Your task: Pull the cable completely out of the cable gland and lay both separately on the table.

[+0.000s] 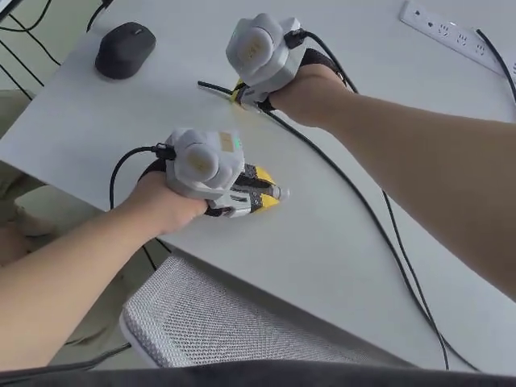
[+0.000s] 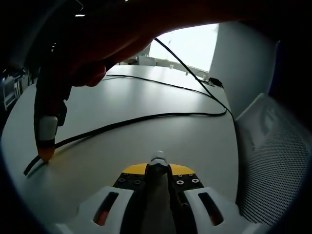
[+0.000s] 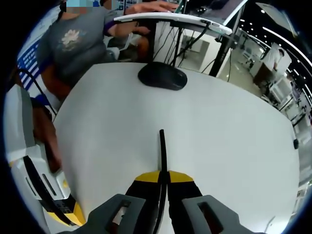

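Separating step: cable [image 3: 162,146] looks already free of the gland [image 2: 157,158]; laying both down is what's left, by my reading.
Next move: lower each to the surface [image 1: 306,242], well apart, then release.
Left tool [image 2: 157,170]: closed on the gland, at 6 o'clock from the right tool.
Right tool [image 3: 162,179]: pinching the cable near its end; the rest trails along the surface toward 5 o'clock.

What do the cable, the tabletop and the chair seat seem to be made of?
Cable: probably a rubbery plastic sheath, matte black; it lies in loose curves. Tabletop: likely laminate or painted board, smooth white with a soft sheen. Chair seat: grey woven mesh, its open weave visible.
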Demonstrator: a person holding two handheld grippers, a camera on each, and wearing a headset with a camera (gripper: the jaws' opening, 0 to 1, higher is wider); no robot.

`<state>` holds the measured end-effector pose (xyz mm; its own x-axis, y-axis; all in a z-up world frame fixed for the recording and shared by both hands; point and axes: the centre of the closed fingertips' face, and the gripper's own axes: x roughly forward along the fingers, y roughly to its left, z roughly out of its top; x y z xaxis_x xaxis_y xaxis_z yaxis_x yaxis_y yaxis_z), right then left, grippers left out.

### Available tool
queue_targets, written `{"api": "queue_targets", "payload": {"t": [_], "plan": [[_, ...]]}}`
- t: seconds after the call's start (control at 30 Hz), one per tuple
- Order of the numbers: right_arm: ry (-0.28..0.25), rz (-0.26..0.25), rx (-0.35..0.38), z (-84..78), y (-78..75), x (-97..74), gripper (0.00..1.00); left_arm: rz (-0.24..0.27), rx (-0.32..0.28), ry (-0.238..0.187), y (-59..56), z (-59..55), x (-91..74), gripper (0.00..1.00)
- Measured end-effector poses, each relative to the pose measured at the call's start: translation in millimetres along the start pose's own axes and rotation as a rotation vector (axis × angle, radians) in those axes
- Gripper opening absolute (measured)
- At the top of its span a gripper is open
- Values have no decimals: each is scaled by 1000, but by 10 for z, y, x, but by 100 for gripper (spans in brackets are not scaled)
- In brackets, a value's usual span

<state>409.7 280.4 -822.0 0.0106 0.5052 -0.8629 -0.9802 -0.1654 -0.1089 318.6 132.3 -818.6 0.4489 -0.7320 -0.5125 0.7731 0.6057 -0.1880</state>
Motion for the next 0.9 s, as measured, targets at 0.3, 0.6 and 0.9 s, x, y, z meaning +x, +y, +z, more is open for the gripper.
{"api": "queue_targets", "payload": {"t": [0.3, 0.6, 0.9], "plan": [[5, -7, -16, 0, 3, -4, 0, 9, 19, 11, 12, -7, -10, 16], [21, -21, -52, 30, 13, 0, 4, 16, 4, 4, 12, -7, -20, 19], [17, -76, -45, 28, -74, -75, 11, 31, 24, 11, 7, 21, -34, 24]]}}
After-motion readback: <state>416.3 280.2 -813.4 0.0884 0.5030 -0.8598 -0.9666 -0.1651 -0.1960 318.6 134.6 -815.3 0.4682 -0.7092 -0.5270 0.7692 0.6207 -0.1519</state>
